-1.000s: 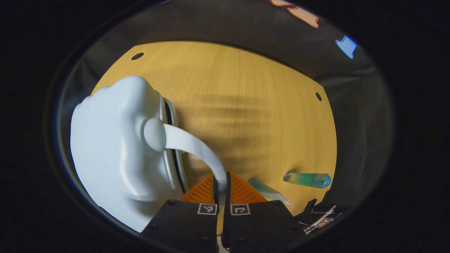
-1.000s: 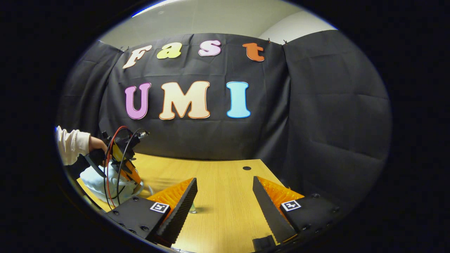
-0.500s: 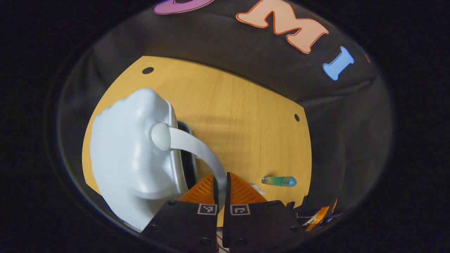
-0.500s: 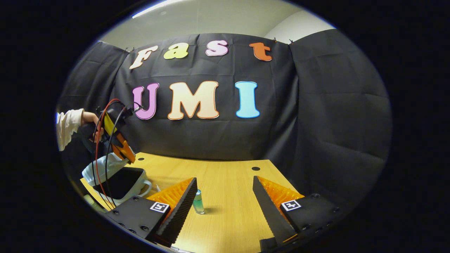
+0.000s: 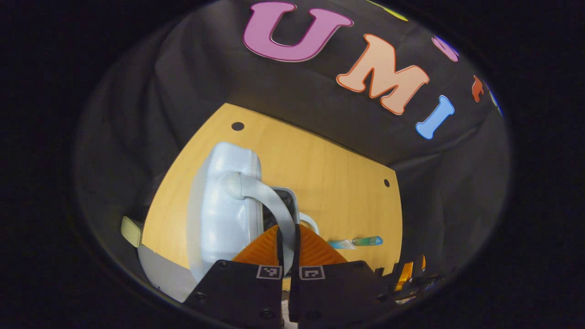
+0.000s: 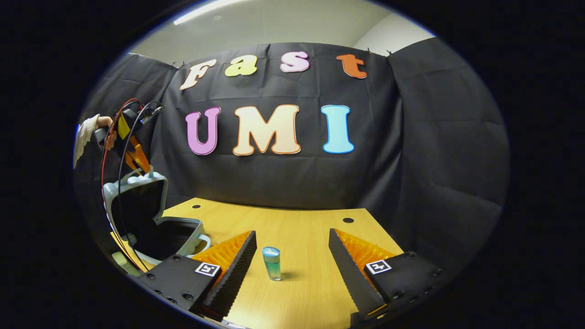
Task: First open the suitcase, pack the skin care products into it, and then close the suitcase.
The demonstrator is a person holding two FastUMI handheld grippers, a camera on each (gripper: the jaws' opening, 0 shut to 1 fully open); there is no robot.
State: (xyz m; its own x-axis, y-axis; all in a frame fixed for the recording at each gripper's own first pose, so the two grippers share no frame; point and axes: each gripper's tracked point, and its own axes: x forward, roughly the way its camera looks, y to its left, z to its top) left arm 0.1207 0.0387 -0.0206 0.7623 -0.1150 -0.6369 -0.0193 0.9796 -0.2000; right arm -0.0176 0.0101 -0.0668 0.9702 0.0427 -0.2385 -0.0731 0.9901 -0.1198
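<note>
White plastic lid of the suitcase (image 6: 137, 201) swings up, its handle (image 5: 269, 205) pinched in the left gripper (image 5: 287, 237), lid needs laying back, while the right gripper (image 6: 292, 260) gapes wide, next closing on the bottle (image 6: 272, 263).

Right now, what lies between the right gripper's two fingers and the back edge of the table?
In the right gripper view, one blue-green bottle stands upright ahead of the open right gripper; beyond it, bare table.

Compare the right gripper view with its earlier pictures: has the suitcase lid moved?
Yes. The suitcase lid has swung up off the base that rests on the table; it now stands nearly upright, pulled by the left gripper on its handle.
</note>
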